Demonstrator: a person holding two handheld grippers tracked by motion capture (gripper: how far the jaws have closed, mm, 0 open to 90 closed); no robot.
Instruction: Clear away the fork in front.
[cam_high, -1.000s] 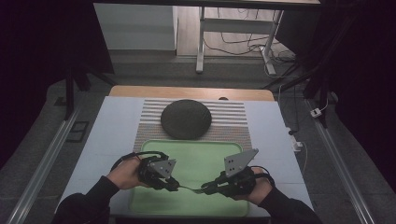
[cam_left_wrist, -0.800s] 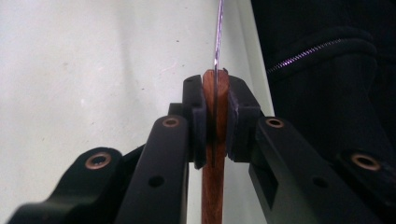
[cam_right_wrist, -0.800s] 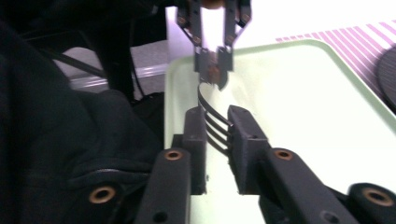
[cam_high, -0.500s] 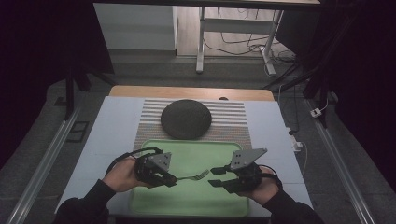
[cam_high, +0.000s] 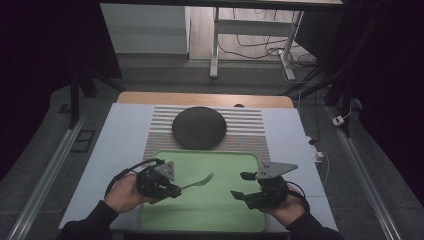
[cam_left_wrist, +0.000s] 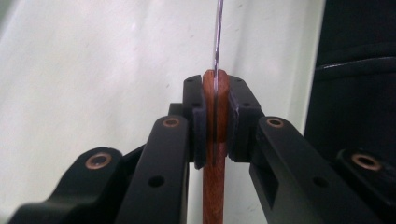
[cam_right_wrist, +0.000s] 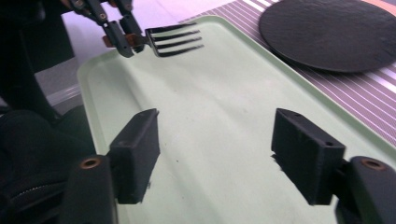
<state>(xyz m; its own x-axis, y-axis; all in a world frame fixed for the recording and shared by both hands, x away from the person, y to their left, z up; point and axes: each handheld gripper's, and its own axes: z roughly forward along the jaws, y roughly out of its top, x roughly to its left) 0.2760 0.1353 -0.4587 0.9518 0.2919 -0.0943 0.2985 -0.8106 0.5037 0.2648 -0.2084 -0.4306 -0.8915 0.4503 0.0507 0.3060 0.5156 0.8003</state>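
Wooden-handled fork sits clamped by its handle in the left gripper, tines hovering over the green tray, seemingly for carrying to the dark plate; the right gripper, jaws just opened and empty, stands nearby

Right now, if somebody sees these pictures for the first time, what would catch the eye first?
Probably the fork, held by its wooden handle in the left tongs above the green tray. Next, the right tongs, open with nothing between the jaws, over the tray's right side. Behind the tray, a dark round plate lies on a striped mat.
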